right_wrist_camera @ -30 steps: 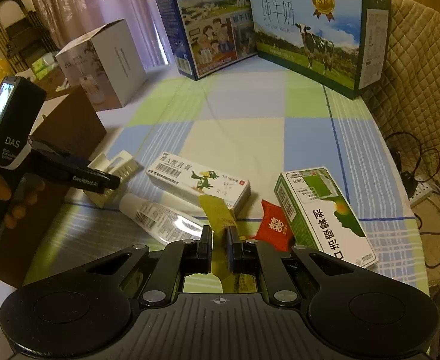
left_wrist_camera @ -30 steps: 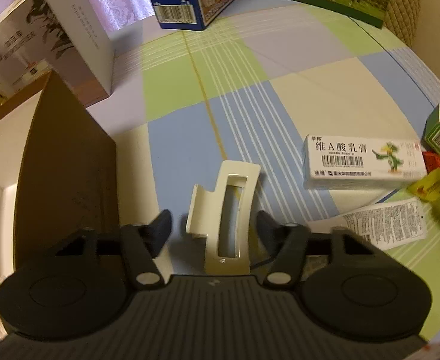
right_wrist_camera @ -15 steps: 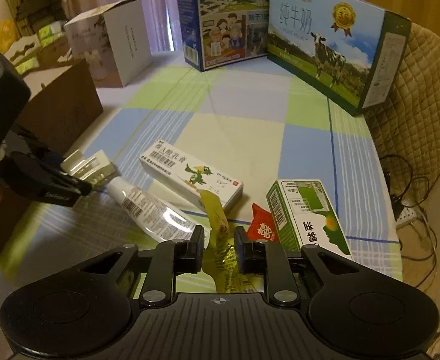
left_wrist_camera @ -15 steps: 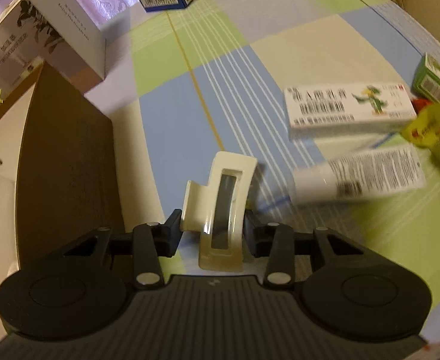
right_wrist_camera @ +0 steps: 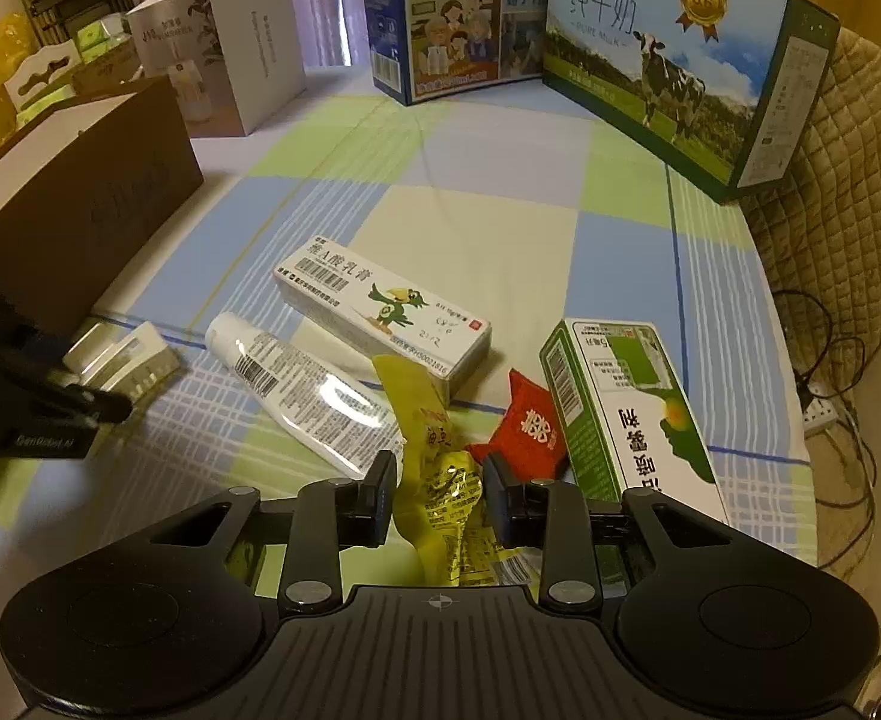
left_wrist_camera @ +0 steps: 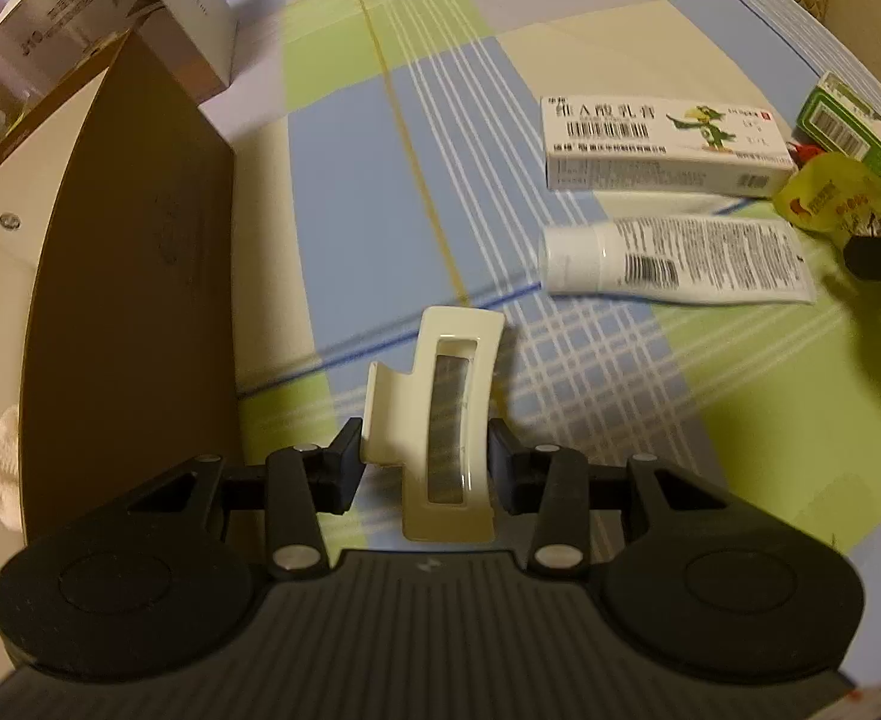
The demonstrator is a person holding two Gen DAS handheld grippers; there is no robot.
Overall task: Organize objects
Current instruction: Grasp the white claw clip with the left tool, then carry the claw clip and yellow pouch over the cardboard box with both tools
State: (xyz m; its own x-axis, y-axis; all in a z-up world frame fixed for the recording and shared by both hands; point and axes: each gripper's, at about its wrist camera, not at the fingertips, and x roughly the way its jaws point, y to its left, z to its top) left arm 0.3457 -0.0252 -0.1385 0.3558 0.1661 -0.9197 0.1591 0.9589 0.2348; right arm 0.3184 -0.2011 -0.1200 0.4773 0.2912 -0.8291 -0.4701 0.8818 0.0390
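My left gripper [left_wrist_camera: 428, 462] is shut on a cream hair clip [left_wrist_camera: 440, 372], its pads pressing the clip's two sides just above the checked tablecloth. In the right wrist view the same gripper [right_wrist_camera: 80, 408] and clip [right_wrist_camera: 134, 360] show at the left, beside the brown box [right_wrist_camera: 74, 204]. My right gripper [right_wrist_camera: 439, 495] has its jaws opening. A crumpled yellow snack packet [right_wrist_camera: 452, 498] lies loose between them on the table. A white tube [right_wrist_camera: 302, 390], a white ointment box [right_wrist_camera: 380, 312], a red packet [right_wrist_camera: 530, 432] and a green box [right_wrist_camera: 626, 408] lie close around it.
The brown box [left_wrist_camera: 128, 300] stands open along the left. A white carton [right_wrist_camera: 224, 42], a blue milk carton [right_wrist_camera: 458, 18] and a green milk carton [right_wrist_camera: 668, 60] line the far edge. A quilted chair back [right_wrist_camera: 830, 192] and floor cables are at the right.
My left gripper closed on the hair clip and carried it across the cloth, nearer the tube. My right gripper's jaws, shut on the yellow packet before, have parted.
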